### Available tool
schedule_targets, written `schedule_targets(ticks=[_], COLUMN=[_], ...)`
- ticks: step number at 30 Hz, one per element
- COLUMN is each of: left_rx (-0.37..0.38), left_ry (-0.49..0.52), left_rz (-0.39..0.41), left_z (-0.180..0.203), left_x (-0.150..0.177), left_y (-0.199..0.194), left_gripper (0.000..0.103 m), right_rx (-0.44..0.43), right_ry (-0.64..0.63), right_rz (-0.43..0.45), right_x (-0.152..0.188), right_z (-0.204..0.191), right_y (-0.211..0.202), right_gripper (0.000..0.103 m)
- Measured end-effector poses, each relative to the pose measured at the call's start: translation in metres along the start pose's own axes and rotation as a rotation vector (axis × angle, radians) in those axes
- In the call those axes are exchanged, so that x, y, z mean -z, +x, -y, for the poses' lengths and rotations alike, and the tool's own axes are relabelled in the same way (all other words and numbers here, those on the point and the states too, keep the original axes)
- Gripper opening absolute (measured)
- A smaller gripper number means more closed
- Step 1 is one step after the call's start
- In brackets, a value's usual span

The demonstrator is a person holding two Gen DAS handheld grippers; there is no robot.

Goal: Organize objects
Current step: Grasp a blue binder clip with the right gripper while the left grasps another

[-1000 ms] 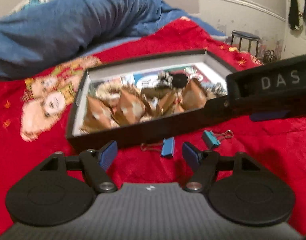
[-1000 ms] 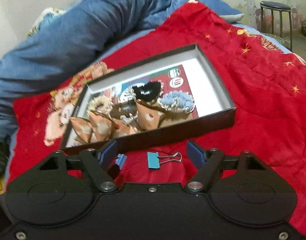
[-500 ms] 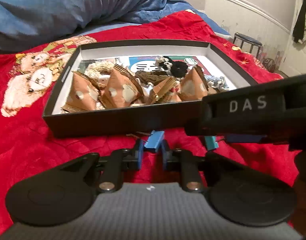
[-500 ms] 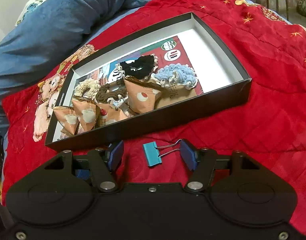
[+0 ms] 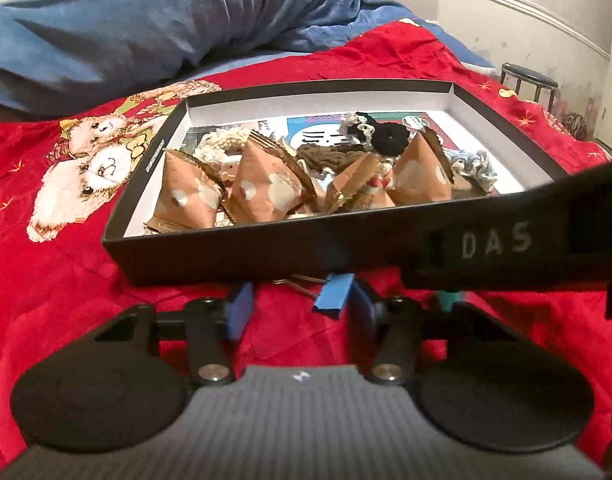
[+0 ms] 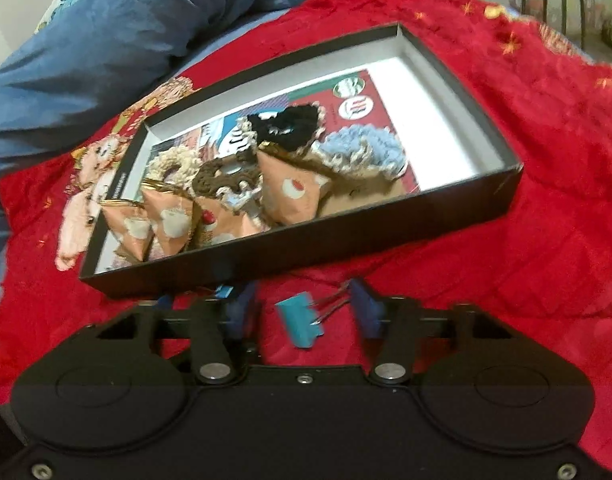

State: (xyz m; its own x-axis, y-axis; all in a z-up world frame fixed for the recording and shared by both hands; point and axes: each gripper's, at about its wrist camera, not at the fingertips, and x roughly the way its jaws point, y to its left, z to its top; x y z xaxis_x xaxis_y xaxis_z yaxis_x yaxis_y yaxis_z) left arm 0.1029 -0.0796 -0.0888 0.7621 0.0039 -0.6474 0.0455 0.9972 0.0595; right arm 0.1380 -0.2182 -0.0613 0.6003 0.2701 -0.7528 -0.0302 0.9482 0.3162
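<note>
Claws working two binder clips beside the box

Clips are lying loose on the red bedspread, one in front of each claw. The left claw is opening, roughly half spread, with a blue binder clip sitting between its fingers and leaning against the right-hand pad; the other pad is standing clear, so nothing is being gripped. The right claw is closing around a teal binder clip, whose wire handles are reaching toward the right finger, but the pads are not yet pressing on it. Just beyond both clips, the black shallow box is resting on the bed, already holding brown triangular packets, crocheted scrunchies in cream, brown, black and light blue, and a printed card underneath. Judging by this, most items are already sitting inside, and the two clips are what is remaining to be lifted in. Farther back, a blue duvet is bunching against the wall.
</note>
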Motion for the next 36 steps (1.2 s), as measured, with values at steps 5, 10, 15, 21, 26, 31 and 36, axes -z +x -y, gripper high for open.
schedule_targets(ticks=[5,10,15,21,26,31,36], left_rx=[-0.003,0.01,0.015,-0.06,-0.055,-0.03,-0.028], left_ry=[0.001,0.012,0.026,-0.079,-0.079,-0.07,-0.038], left_rz=[0.021,0.03,0.041,0.025,0.029,0.032,0.042], left_z=[0.004,0.007,0.009,-0.004,-0.004,-0.002,0.004], left_x=[0.004,0.005,0.006,0.004,0.003,0.004,0.006], left_y=[-0.003,-0.004,-0.004,0.004,0.004,0.001,0.0], left_gripper=[0.046,0.029,0.047,0.086,0.086,0.063,0.054], right_rx=[0.003,0.023,-0.013,-0.05,-0.07,-0.085,-0.076], right_ry=[-0.016,-0.035,0.008,0.072,0.087,0.143,0.198], right_rz=[0.003,0.012,0.008,-0.019,-0.027,-0.042,-0.049], right_x=[0.0,0.001,-0.002,-0.005,-0.006,-0.007,-0.009], right_z=[-0.002,-0.009,-0.005,0.003,0.002,0.008,0.019], right_y=[-0.001,-0.003,-0.009,-0.007,-0.007,-0.005,-0.011], right_gripper=[0.037,0.034,0.024,0.011,0.011,0.011,0.012])
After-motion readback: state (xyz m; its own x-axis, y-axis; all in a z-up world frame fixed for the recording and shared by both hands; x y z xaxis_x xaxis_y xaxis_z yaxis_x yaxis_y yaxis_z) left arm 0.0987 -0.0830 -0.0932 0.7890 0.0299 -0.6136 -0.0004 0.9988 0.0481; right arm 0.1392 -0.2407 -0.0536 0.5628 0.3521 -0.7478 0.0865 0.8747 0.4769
